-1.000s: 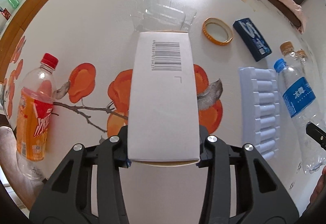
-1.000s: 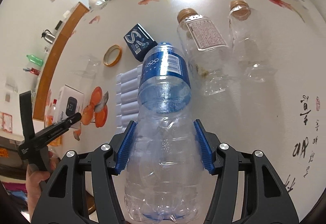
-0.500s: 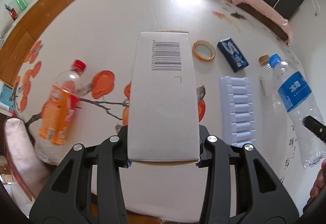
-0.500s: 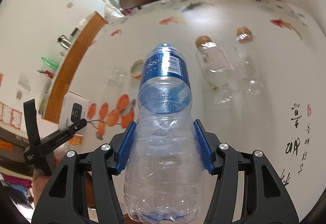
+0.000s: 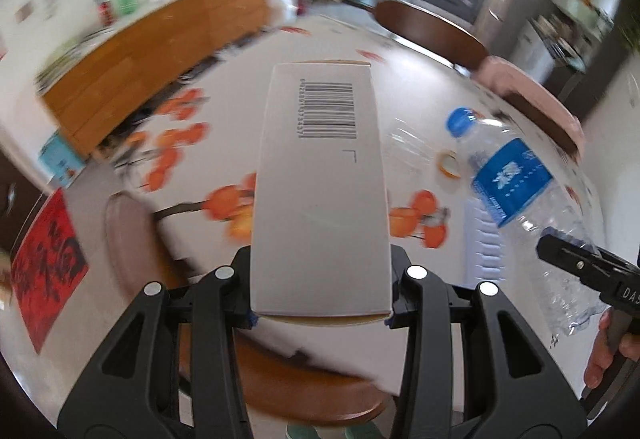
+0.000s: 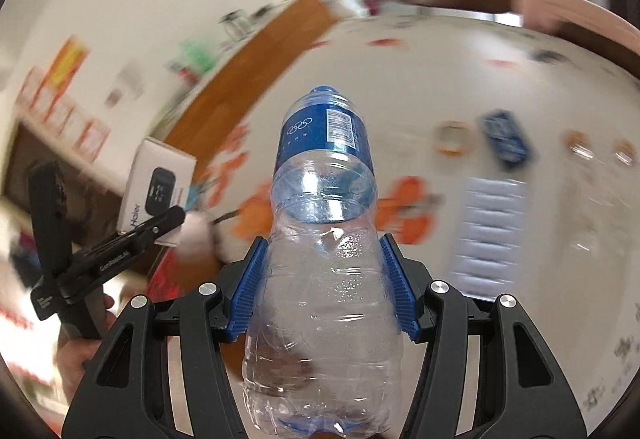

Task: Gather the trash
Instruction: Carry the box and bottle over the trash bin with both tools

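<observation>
Left gripper (image 5: pixel 322 291) and right gripper (image 6: pixel 322 291) both clamped, angled downward.

table (image 5: pixel 400 51) blurred | bottle (image 6: pixel 320 319) base cut off (bottom edge)

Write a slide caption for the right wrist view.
Right hand-held gripper clamps a clear water bottle above the table; at left, the other gripper holds a white box.

I count two tools, my left (image 5: pixel 320 313) and my right (image 6: pixel 322 289). One white box (image 5: pixel 320 199), one blue-labelled bottle (image 6: pixel 320 239), one tape ring (image 6: pixel 452 137), one blue packet (image 6: pixel 506 139), one white ridged tray (image 6: pixel 490 235) and two brown-capped bottles (image 6: pixel 576 141), blurred, on my surface (image 6: pixel 500 79).
</observation>
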### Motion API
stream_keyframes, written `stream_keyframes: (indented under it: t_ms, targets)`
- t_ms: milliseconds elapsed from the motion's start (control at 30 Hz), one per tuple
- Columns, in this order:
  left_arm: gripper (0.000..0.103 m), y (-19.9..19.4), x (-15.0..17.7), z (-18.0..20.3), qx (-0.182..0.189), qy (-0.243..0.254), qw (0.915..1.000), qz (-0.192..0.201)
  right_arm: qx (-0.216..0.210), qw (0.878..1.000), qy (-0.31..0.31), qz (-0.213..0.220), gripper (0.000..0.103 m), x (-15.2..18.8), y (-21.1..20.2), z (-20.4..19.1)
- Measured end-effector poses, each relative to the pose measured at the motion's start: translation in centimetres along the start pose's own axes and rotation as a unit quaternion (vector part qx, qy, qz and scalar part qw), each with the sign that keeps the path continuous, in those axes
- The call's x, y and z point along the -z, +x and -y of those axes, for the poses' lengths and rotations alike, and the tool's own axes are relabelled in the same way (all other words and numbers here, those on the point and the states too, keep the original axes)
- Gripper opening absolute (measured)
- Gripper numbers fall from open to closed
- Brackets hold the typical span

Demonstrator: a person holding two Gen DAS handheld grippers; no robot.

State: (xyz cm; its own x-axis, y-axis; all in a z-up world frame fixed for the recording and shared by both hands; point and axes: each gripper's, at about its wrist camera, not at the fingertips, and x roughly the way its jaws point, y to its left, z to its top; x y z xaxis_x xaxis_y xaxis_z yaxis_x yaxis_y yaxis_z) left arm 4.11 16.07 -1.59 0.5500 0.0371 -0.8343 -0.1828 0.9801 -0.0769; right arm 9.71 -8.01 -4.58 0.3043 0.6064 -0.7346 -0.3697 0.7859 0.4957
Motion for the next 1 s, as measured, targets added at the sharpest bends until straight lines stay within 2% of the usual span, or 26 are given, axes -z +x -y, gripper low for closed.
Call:
stream_keyframes:
  t_ms: [100,233,400,533,667,800,867,1000]
  targets:
    - [0.039,-3.9,2.3,-5.5,-0.038,-0.059,0.9973,0.022,-0.038,0.997,-0.059,-0.027,0.058,0.0,2.4,-5.7]
    - [0.039,-6.6,5.7,-12.1,-0.071,-0.112,0.9908,0.024,-0.084,0.988,-0.118,-0.063,0.058,1.3,5.9,-13.9]
    - [0.039,-8.0,11.1,-20.9,-0.115,-0.174,0.9781,0.002,-0.114,0.974,-0.164,-0.109,0.058,4.4,11.0,-22.7]
    - [0.039,-7.7,15.5,-27.0,-0.128,-0.219,0.9670,-0.023,-0.123,0.960,-0.196,-0.160,0.058,8.5,16.0,-29.1]
    - [0.039,-5.8,19.8,-31.5,-0.115,-0.244,0.9612,-0.055,-0.120,0.945,-0.216,-0.213,0.058,12.7,20.6,-32.8]
    - [0.039,-2.9,24.2,-35.3,-0.116,-0.280,0.9488,-0.088,-0.100,0.927,-0.232,-0.276,0.058,17.3,26.4,-35.1]
    - [0.039,-0.5,26.8,-37.2,-0.103,-0.305,0.9398,-0.116,-0.090,0.919,-0.238,-0.300,0.058,19.2,28.5,-35.6]
    - [0.039,3.4,31.0,-39.3,-0.108,-0.320,0.9280,-0.158,-0.063,0.902,-0.250,-0.347,0.058,23.1,33.5,-35.9]
